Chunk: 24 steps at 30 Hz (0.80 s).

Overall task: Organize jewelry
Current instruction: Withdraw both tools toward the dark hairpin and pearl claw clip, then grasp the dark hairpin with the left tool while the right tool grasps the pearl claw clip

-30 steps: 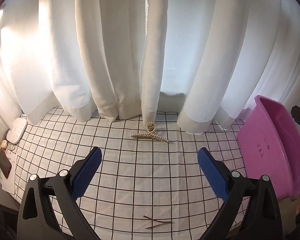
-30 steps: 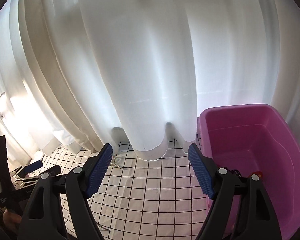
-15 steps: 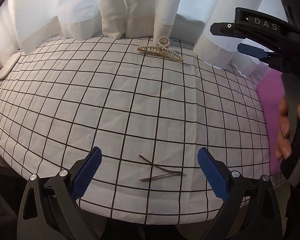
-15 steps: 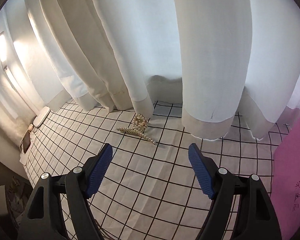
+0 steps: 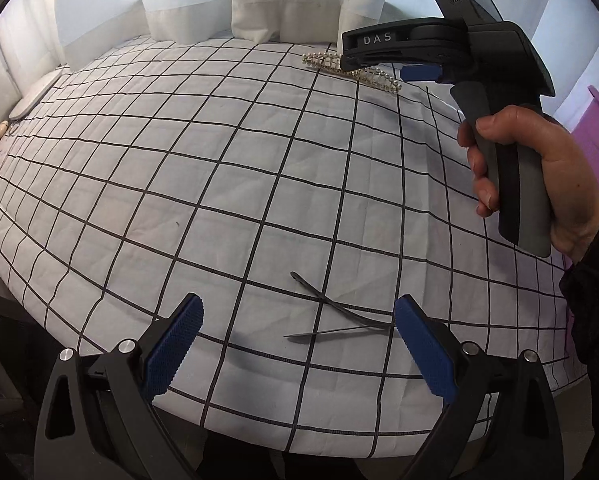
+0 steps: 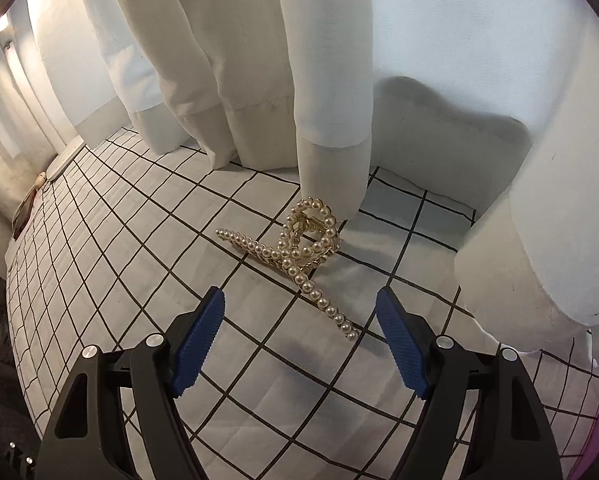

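Observation:
A pearl hair claw (image 6: 299, 252) lies on the checked cloth at the table's back, by the curtain hem. My right gripper (image 6: 299, 332) is open and empty, just short of the claw's near end. In the left wrist view the claw (image 5: 351, 70) is partly hidden behind the right gripper's body (image 5: 459, 48). Two dark thin hairpins (image 5: 339, 312) lie crossed near the table's front edge. My left gripper (image 5: 295, 344) is open and empty, with the pins lying between its fingers and close to the right one.
White curtains (image 6: 331, 80) hang down onto the back of the table. A pink tub (image 5: 597, 128) stands at the right edge. A white flat device (image 5: 35, 96) and a cable lie at the far left. The table's front edge (image 5: 259, 436) is close below the left gripper.
Both grippers have tilted down and moved in. The left one has closed in on the hairpins; the right one has come from the pink tub to the pearl claw.

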Tool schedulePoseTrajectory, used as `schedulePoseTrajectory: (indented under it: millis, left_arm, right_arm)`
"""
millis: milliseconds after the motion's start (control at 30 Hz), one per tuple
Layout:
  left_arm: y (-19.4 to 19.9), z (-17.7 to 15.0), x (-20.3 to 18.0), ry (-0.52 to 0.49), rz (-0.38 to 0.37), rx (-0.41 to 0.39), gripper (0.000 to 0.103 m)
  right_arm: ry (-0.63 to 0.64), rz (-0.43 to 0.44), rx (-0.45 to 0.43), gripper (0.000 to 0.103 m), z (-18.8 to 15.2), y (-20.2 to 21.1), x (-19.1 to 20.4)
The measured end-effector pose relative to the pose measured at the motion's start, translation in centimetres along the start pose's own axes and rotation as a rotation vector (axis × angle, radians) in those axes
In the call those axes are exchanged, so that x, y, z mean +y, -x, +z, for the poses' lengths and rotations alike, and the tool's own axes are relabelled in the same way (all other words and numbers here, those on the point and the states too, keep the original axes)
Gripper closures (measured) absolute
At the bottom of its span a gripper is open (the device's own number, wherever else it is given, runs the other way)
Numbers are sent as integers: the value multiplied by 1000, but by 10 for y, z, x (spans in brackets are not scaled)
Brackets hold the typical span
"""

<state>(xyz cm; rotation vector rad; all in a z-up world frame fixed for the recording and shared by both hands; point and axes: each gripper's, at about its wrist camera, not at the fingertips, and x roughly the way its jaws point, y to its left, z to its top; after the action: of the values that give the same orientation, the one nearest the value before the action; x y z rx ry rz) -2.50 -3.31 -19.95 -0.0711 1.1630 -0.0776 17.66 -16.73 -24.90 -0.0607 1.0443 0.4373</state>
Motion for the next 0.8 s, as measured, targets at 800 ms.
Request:
schedulePoseTrajectory:
  millis: [800]
  left_arm:
    - [-13, -16, -19, -68, 53, -40, 32]
  right_arm:
    - [115, -78, 2, 18, 10, -32, 2]
